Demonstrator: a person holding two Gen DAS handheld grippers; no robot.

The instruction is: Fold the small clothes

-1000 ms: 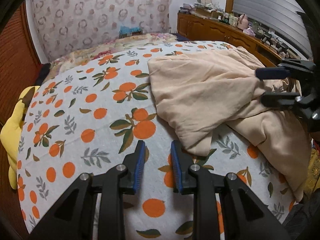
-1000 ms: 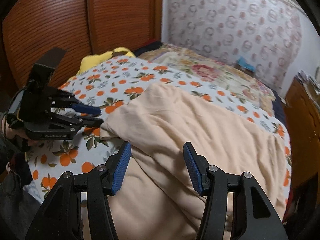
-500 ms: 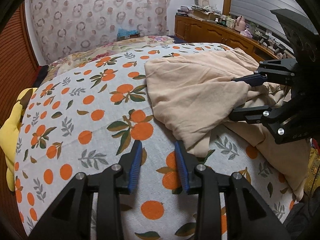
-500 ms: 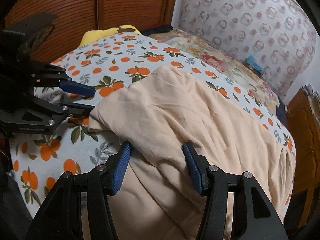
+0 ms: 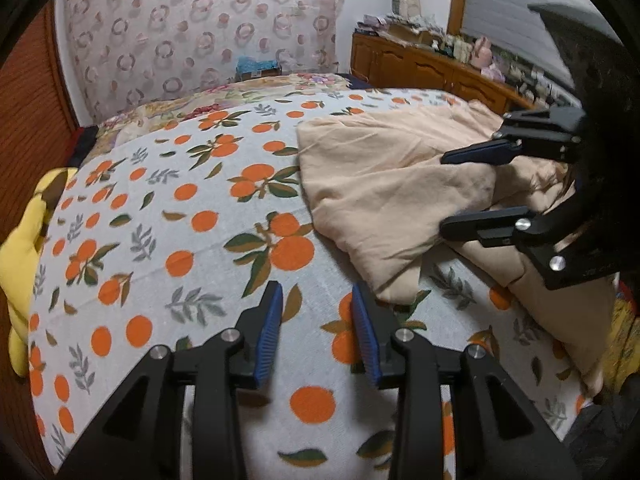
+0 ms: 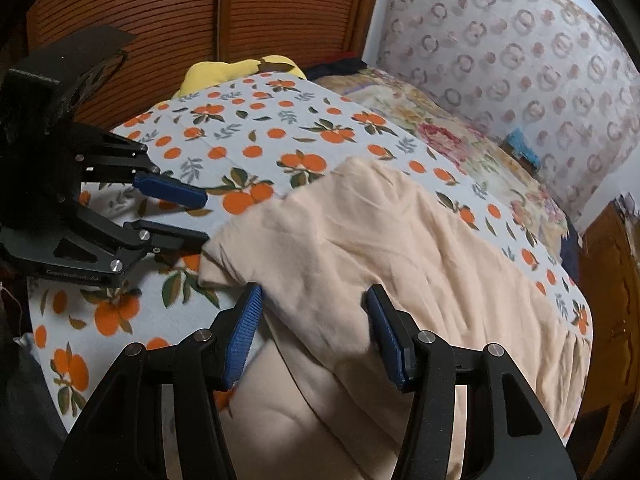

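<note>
A peach-coloured garment [image 5: 392, 184] lies partly folded and rumpled on the orange-print bedsheet [image 5: 180, 216]; it also fills the right wrist view [image 6: 380, 248]. My left gripper [image 5: 316, 312] is open and empty over the sheet, just short of the garment's near corner. My right gripper [image 6: 312, 312] is open, low over the garment's near edge, with cloth between its jaws but not pinched. Each gripper shows in the other's view: the right [image 5: 444, 190], the left [image 6: 206, 216].
A yellow pillow [image 5: 24, 240] lies at the sheet's left edge. A floral quilt [image 6: 460, 136] lies beyond the sheet, with a patterned curtain [image 5: 200, 32] behind it. A wooden cabinet [image 5: 420, 68] with clutter stands at the right. Slatted wooden doors [image 6: 200, 20] stand behind the bed.
Both grippers have closed in on the garment's near corner from opposite sides. The right gripper has dropped lower over the cloth. Both stayed open.
</note>
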